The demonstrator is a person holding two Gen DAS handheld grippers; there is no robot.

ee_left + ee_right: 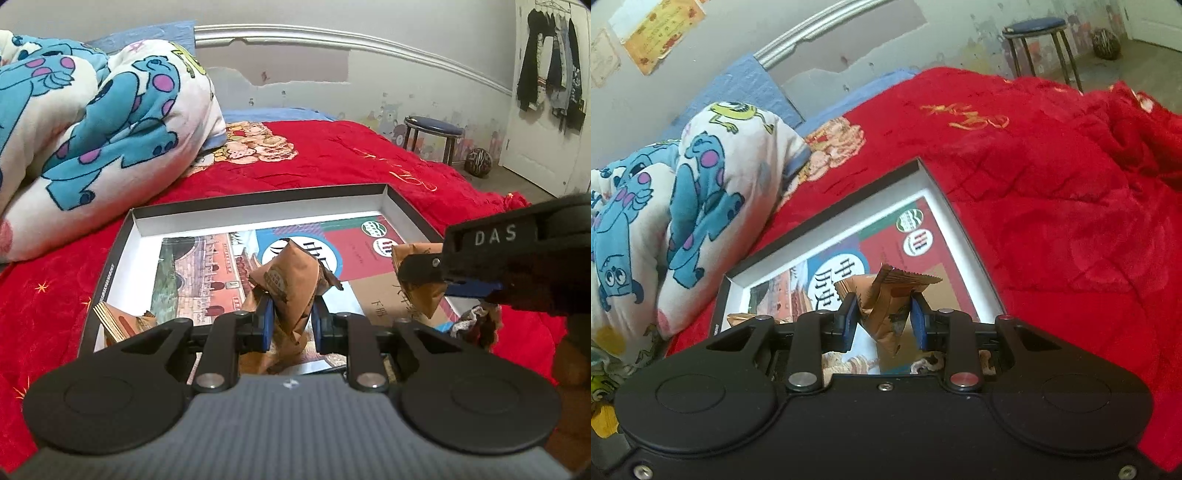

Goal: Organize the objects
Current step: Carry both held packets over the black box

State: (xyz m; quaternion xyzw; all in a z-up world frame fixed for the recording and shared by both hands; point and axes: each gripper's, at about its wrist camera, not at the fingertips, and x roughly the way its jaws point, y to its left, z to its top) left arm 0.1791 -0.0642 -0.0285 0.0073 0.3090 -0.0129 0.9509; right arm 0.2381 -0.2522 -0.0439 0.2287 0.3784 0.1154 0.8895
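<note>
I hold one crinkly brown paper snack packet [291, 284] in my left gripper [291, 319], and its blue pads pinch the packet tight. My right gripper [882, 319] pinches a second brown paper snack packet [886, 314] the same way. Both packets hang over the shallow black box with white inside walls [258, 206], which is my landmark. A bright picture book [207, 266] lies flat on the bottom of the box.

I think my job now is to put the packets down in the box. To do it well, I should go low first, then let go slowly, so the light packets do not bounce out. One more brown packet [118, 325] already lies in the near left corner of the box (so I should set mine beside it, not on top). My two grippers are near each other, so I should move one at a time.

The box sits on a soft red blanket [351, 162] on a bed. A white quilt with blue monsters [92, 110] is piled left of the box. Far behind the box stand a blue-topped round stool [434, 129] and a dark ball [479, 162] on the floor.
</note>
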